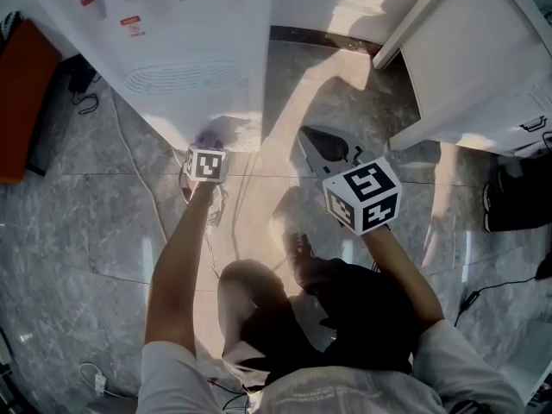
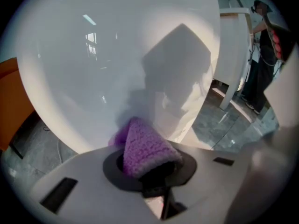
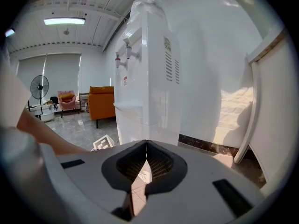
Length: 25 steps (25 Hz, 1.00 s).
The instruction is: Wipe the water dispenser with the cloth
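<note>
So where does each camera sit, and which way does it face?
Head view: on the person's head, facing steeply down at the floor and water dispenser; both forearms, left claw and right claw show.
Left gripper view: on the left claw, close against the water dispenser; jaws shut on the purple cloth.
Right gripper view: on the right claw, facing the water dispenser from farther off; jaws shut, empty.
Shared: all see the water dispenser.

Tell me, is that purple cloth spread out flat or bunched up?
Bunched up. The cloth forms a pointed wad pinched by the left gripper, its tip toward the water dispenser.
</note>
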### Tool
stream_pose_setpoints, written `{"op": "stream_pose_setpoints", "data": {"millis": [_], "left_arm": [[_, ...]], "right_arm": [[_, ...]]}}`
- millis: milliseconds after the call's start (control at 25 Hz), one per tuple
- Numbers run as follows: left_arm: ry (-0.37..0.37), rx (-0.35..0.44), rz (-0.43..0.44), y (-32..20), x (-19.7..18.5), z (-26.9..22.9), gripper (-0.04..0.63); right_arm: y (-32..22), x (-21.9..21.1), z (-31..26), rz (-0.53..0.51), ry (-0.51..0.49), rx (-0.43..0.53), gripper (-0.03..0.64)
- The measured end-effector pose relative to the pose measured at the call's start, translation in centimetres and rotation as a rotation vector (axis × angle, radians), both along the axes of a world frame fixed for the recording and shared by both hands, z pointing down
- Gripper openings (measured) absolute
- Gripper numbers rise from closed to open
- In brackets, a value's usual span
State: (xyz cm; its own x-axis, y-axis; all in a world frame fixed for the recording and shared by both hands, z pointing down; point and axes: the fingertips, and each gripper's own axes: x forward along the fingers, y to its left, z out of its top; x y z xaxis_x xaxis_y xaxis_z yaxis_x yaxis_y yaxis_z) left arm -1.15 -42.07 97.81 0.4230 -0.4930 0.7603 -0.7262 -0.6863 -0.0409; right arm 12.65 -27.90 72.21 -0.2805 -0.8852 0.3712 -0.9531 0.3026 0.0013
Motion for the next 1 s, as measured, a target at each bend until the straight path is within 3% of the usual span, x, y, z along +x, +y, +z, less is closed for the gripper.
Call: {"op": "stream_pose_setpoints", "data": {"millis": [200, 360, 480, 640, 800, 1000], "left_arm": [[0.076, -0.037, 0.012, 2.2, 3.9, -1.3, 0.064], [0.132, -0.033, 0.075, 4.2, 7.6, -3.2, 0.064], [0.128, -0.016, 0.096, 5.4, 8.8, -5.0, 0.064], [0.187, 0.016, 0.096, 6.1, 9.4, -8.2, 0.064], [0.230, 0.112, 0.116, 6.2, 8.0, -12.4, 0.064], [0.291, 0.362, 0.146, 6.1, 3.7, -20.1, 0.064]], "right_arm": [[0.8, 0.4, -0.6, 0.017, -0.015, 0.013, 0.014], [1.4, 0.6, -1.0, 0.029, -0.029, 0.024, 0.015], [1.7, 1.0, -1.4, 0.046, -0.031, 0.031, 0.014], [1.4, 1.4, -2.9, 0.072, -0.011, 0.053, 0.015], [0.8, 0.4, -4.8, 0.038, 0.062, 0.084, 0.014], [-0.2, -1.5, -7.1, -0.029, 0.070, 0.116, 0.015]]}}
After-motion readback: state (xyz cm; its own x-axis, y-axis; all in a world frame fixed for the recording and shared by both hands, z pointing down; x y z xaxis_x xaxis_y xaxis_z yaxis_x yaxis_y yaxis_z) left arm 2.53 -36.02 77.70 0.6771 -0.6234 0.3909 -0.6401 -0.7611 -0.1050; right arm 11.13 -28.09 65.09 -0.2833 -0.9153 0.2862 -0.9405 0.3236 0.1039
